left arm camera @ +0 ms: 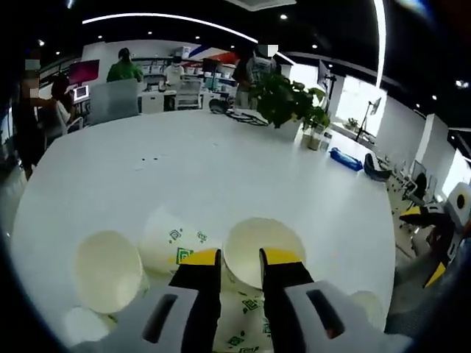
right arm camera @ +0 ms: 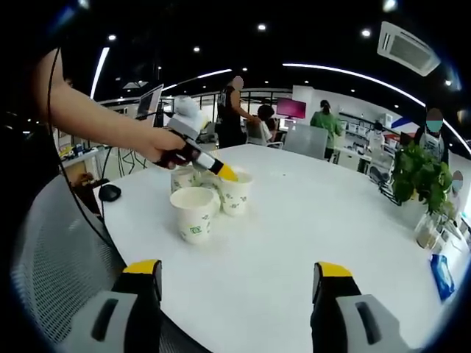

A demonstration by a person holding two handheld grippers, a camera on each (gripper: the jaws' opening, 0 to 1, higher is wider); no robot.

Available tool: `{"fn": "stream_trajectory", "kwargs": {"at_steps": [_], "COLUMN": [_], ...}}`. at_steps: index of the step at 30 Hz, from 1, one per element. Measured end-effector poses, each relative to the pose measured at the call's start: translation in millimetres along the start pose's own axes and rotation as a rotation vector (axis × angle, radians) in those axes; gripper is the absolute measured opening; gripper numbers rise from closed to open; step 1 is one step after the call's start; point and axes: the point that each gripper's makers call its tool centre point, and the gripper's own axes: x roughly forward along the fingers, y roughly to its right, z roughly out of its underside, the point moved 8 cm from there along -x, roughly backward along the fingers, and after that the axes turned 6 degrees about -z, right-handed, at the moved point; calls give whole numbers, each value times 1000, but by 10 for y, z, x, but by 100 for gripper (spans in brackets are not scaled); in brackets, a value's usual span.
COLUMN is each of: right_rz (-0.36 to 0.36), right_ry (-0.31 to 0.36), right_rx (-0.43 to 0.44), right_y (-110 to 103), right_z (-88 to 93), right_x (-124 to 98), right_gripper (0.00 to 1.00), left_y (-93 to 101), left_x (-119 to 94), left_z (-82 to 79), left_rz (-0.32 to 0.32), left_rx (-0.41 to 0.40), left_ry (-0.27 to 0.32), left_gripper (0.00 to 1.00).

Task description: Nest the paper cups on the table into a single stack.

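White and round, the big table (right arm camera: 294, 243) sits in an open office with ceiling spots, desks and monitors at the back, and a few people standing or seated near the far edge. A leafy potted plant (left arm camera: 283, 99) stands toward the far side of the table, with a blue pack (left arm camera: 346, 159) lying on the tabletop just beyond it.

Seen from the right gripper view, three paper cups with green printed marks cluster near the table's edge: the nearest cup (right arm camera: 194, 213) stands upright and apart from the others, a second cup (right arm camera: 237, 195) stands just behind it, and a third cup (right arm camera: 181, 177) sits behind that, partly hidden. A person's hand (right arm camera: 163, 147) holds the left gripper (right arm camera: 224, 173) down at the second cup. In the left gripper view its yellow-tipped jaws straddle that cup's wall, one jaw inside the mouth and one outside, pinching it as far as I can tell from this close, distorted angle.

The right gripper (right arm camera: 239, 276) hangs well back from the cups over bare tabletop, its two jaws spread wide with nothing between them.
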Motion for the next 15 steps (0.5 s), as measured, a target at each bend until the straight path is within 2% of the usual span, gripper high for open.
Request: {"fn": "stream_trajectory", "kwargs": {"at_steps": [6, 11, 15], "right_rz": [3, -1, -1], "right_ry": [-3, -7, -9], "right_rx": [-2, -3, -2], "right_y": [3, 3, 1], "right_z": [3, 11, 14], "right_x": [-1, 1, 1], "right_gripper": [85, 84, 84], "left_y": [-9, -18, 23], "left_x": [72, 64, 66], "left_z": [-23, -49, -55], "left_rz": [-10, -29, -38], "left_rx": [-18, -31, -22], "left_ry": [-3, 9, 16], "left_gripper": [12, 1, 1]}}
